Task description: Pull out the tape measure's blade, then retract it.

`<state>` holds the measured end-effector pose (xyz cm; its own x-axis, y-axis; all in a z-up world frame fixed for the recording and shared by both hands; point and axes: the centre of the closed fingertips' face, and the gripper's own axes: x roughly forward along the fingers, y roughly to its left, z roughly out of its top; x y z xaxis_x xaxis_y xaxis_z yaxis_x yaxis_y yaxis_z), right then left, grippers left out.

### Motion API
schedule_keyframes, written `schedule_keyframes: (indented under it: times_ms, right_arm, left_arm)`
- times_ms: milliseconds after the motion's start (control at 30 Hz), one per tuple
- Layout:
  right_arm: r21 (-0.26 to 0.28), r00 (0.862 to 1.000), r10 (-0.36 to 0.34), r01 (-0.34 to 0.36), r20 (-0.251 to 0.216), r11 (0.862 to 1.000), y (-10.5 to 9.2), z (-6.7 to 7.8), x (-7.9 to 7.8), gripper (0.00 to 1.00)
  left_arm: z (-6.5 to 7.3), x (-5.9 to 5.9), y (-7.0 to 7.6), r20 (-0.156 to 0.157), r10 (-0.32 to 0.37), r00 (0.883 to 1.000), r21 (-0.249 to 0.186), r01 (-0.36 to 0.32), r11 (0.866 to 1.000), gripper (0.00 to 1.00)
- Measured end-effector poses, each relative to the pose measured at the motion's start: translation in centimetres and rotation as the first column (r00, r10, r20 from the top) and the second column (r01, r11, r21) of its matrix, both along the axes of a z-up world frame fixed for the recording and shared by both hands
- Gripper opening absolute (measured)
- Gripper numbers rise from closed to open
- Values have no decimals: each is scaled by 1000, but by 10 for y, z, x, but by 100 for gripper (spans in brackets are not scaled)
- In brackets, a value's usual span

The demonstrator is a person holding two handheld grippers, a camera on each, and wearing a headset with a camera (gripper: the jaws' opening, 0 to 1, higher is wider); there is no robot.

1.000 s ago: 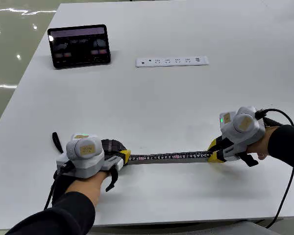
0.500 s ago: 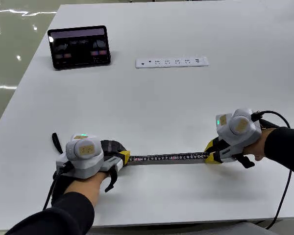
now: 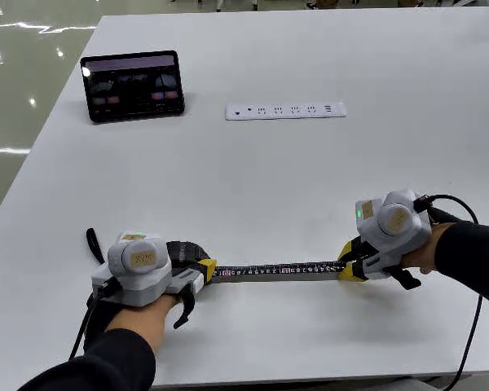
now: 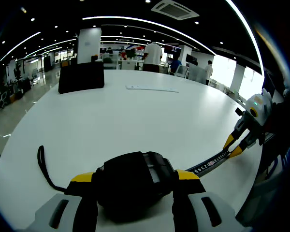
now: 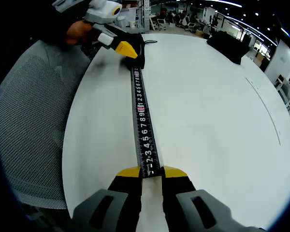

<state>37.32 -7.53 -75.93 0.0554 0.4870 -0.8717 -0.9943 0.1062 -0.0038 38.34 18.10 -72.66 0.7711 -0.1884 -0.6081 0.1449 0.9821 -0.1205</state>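
Slowly the right gripper [image 3: 349,265], fingers pinched on the tip of the blade [image 3: 277,269], edges back toward the left gripper [image 3: 202,267], whose fingers clamp the tape measure [image 4: 135,181] on the counter [image 3: 269,179]; the exposed length looks slightly shorter, so retraction seems begun.

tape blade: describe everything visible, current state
The blade is a narrow black strip with white numerals and red marks, looking like stiff metal. It is pulled out straight, lying low along the white table. One end enters the black case in the left gripper; the right gripper fingers pinch the other end.
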Motion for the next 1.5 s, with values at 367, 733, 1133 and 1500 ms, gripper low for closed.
schedule_keyframes:
  times_ms: [367,733,1133,1500]
  right_arm:
    - [6,1000,-2,2,-2,1000,5,-1,0,10]
    - [18,1000,5,-5,-3,1000,13,0,-1,10]
    - [30,1000,1,0,-8,1000,18,0,-1,10]
    - [40,1000,0,1,-12,999,24,-1,-2,10]
  left_arm:
    - [0,0,0,0,-2,1000,-1,2,1000,58]
    - [0,0,0,-3,-2,1000,-2,2,1000,58]
    - [0,0,0,-6,-3,1000,-4,3,1000,58]
    - [0,0,0,-6,-3,1000,-5,3,1000,58]
